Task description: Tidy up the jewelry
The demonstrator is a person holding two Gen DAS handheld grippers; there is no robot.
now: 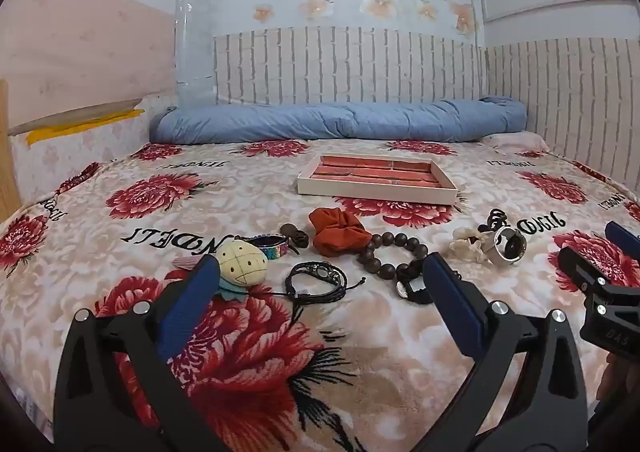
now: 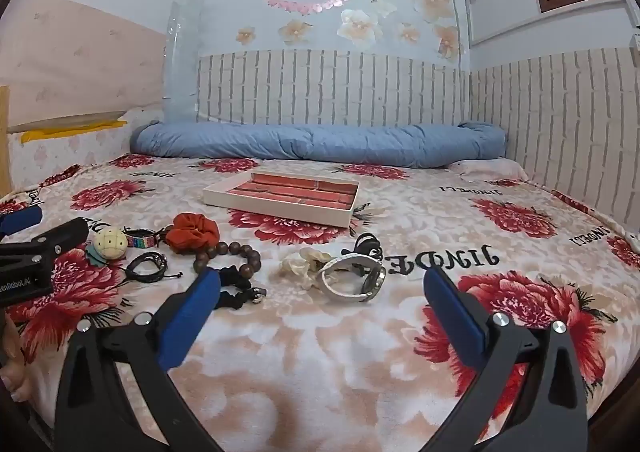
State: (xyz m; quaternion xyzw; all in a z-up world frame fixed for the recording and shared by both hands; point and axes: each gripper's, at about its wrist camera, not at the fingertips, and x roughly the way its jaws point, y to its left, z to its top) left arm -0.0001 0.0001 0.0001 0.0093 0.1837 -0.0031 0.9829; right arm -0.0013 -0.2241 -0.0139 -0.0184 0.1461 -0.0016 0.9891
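Note:
Jewelry lies scattered on a floral blanket. In the left wrist view I see a black cord bracelet [image 1: 316,282], a brown bead bracelet [image 1: 394,252], an orange scrunchie [image 1: 338,230], a silver watch [image 1: 506,246] and a cream plush charm [image 1: 242,262]. A white tray with red lining [image 1: 376,178] sits beyond them. My left gripper [image 1: 320,272] is open and empty, just short of the cord bracelet. My right gripper [image 2: 322,284] is open and empty, just short of the silver watch [image 2: 354,278]. The tray [image 2: 282,198] also shows there.
A rolled blue quilt [image 1: 340,122] lies along the headboard wall. A cream hair clip [image 2: 300,262] and a black scrunchie [image 2: 236,288] lie near the watch. A colourful bangle [image 1: 272,246] sits by the charm. The right gripper's body [image 1: 608,292] shows at the left view's right edge.

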